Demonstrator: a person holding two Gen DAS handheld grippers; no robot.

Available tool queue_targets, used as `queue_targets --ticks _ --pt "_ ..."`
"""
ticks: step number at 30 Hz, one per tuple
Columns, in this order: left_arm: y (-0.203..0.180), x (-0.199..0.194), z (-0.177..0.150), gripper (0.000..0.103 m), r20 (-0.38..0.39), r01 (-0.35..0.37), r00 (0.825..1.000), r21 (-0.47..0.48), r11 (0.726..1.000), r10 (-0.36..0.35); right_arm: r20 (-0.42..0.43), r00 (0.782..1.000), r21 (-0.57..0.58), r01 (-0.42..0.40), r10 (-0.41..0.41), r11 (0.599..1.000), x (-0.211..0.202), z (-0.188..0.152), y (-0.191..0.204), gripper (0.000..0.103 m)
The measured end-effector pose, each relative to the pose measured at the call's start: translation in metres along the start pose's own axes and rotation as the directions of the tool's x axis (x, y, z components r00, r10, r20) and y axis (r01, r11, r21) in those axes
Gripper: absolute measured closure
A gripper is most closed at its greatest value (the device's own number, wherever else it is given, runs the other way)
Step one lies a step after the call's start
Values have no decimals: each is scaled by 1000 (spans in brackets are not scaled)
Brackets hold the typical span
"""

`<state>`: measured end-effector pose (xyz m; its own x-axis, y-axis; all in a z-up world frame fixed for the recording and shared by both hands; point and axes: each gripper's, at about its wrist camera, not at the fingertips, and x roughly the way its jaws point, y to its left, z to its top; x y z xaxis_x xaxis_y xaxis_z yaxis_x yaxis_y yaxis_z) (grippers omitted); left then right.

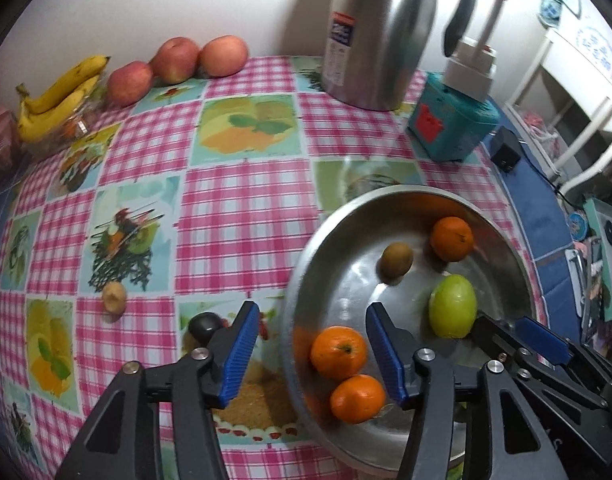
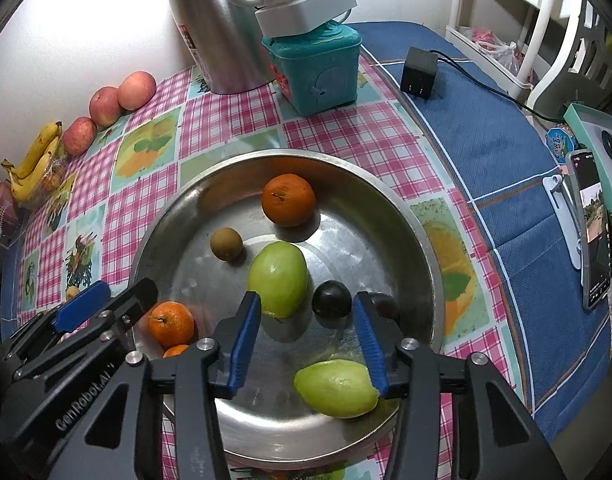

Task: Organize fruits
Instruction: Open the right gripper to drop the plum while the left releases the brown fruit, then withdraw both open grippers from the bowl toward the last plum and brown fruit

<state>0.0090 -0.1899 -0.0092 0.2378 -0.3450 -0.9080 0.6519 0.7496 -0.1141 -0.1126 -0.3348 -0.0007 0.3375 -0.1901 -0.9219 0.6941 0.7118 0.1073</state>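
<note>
Both grippers hang over the steel bowl (image 2: 422, 240) on the counter (image 1: 242, 208), jaws spread and pinching nothing. The left gripper (image 1: 312, 354) straddles an orange (image 1: 338, 352); the right gripper (image 2: 306, 344) stands above a green fruit (image 2: 336, 388) and a plum (image 2: 332, 298). A kiwi (image 2: 226, 243) lies farther in.

Both tools look alike: the left gripper (image 1: 312, 350) and the right gripper (image 2: 306, 344) have black angular linkage arms with triangular cut-outs, silver round pivot screws, and ribbed blue pads (image 1: 239, 354). White lettering, partly legible, marks one black arm.
</note>
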Motion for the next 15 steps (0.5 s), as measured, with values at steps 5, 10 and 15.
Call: queue_targets --ticks 5,10,15 --pt "19 -1 0 31 -18 -29 999 -86 996 28 2 1000 -5 1 -1 1000 0 0 1 47" --pt "35 -1 -2 21 -36 -62 998 -144 988 58 4 1000 -15 5 -5 1000 1 0 2 42" --pt "48 3 -6 17 -58 -115 993 -187 976 106 7 1000 -27 7 -6 1000 2 0 3 38"
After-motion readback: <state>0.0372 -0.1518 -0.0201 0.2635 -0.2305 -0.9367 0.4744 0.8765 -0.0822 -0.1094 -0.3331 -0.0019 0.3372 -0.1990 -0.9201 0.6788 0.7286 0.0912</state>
